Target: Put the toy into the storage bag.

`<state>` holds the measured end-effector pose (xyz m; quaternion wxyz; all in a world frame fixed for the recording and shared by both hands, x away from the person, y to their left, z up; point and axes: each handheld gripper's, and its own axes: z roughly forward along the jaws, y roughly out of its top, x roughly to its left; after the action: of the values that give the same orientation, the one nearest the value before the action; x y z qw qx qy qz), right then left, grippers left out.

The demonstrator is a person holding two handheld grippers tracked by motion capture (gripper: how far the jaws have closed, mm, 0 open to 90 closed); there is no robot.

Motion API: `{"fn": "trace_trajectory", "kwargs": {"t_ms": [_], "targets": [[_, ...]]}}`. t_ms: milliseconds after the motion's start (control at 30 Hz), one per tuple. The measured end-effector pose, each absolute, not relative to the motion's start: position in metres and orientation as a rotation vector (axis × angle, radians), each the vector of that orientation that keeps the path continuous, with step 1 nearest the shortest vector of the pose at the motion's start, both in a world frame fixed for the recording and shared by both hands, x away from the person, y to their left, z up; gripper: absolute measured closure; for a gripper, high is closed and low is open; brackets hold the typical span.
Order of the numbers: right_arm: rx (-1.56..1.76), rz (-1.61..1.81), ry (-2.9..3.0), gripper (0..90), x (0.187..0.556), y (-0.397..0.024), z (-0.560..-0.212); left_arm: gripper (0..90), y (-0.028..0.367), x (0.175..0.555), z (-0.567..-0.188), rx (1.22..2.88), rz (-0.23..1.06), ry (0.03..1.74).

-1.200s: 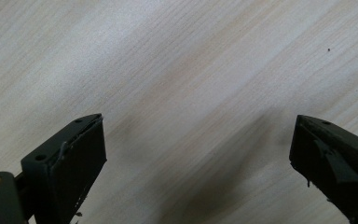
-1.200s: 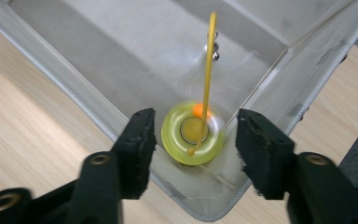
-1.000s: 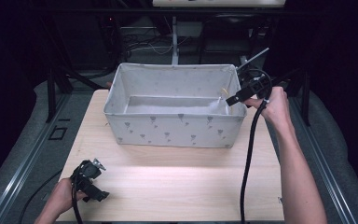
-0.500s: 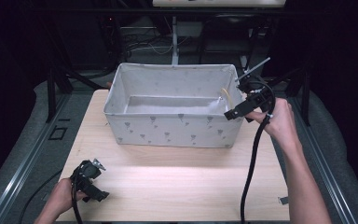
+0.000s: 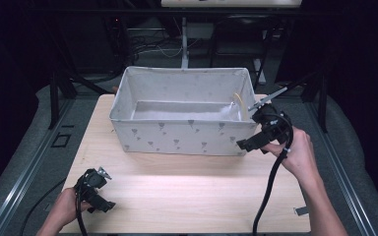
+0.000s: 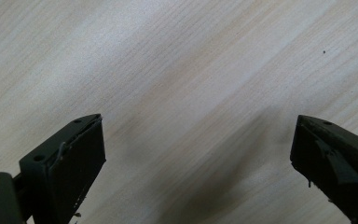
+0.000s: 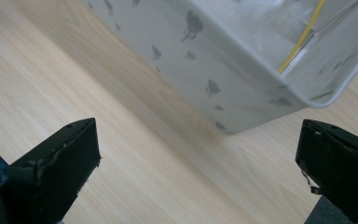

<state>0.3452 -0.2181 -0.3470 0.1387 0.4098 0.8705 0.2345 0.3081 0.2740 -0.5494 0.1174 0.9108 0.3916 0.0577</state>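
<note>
Since a second ago, right claw (image 5: 243, 145) has come off the fabric bin's (image 5: 187, 135) rim toward the near right corner, jaws just opened wide, empty. Bin sits mid-table (image 5: 187, 196); yellow cord (image 5: 237, 98) inside. Left claw (image 5: 106, 205) open, empty, parked near. Release step looks done; next likely retreat.

We look down on a table (image 5: 187, 196) with a fabric bin (image 5: 182, 135) standing toward its far edge, nearer the right side. A thin cord (image 5: 239, 101) lies inside the bin against its right wall. Our right gripper (image 5: 243, 144) sits just beside the bin's near right corner, over the tabletop. Our left gripper (image 5: 109, 206) rests low at the table's near left corner, well apart from the bin.
</note>
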Motion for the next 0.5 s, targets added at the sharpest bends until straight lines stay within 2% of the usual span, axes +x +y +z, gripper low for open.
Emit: {"fn": "trace_trajectory", "kwargs": {"t_ms": [500], "targets": [[1.172, 0.644, 2.572, 0.0, 0.307, -0.217, -0.411, 3.3, 0.274, 0.309, -0.550, 2.659, 0.169, 1.150]]}}
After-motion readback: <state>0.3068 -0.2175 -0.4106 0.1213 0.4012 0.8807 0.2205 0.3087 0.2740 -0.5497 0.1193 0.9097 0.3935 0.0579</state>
